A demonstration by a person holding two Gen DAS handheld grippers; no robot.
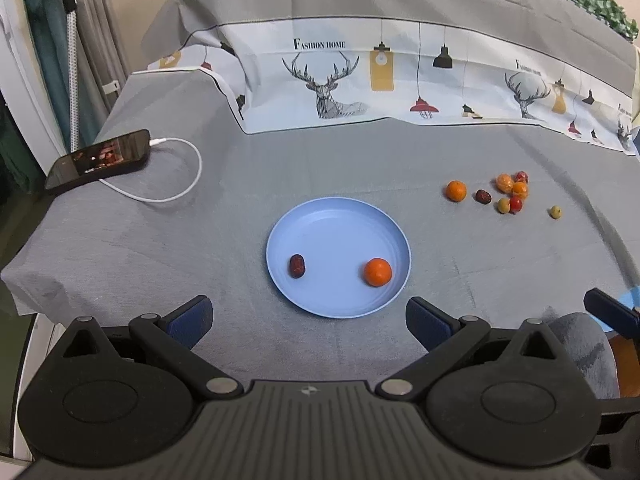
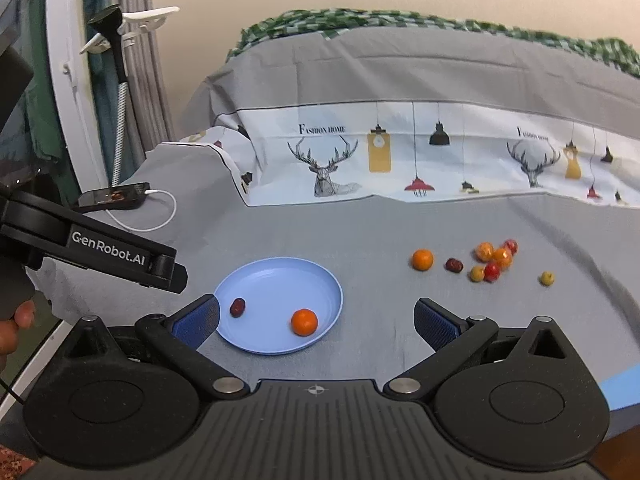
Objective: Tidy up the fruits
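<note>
Blue plate near, phone beyond.

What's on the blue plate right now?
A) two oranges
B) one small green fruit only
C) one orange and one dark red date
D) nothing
C: the blue plate holds one orange and one dark red date, lying apart from each other; the other fruits sit on the grey cloth to the right.

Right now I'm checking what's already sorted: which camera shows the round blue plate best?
The left wrist view: the round blue plastic plate sits centred and whole, holding a dark red date and an orange mandarin. The right wrist view shows it lower left, its edge cut by a blue-padded finger.
</note>
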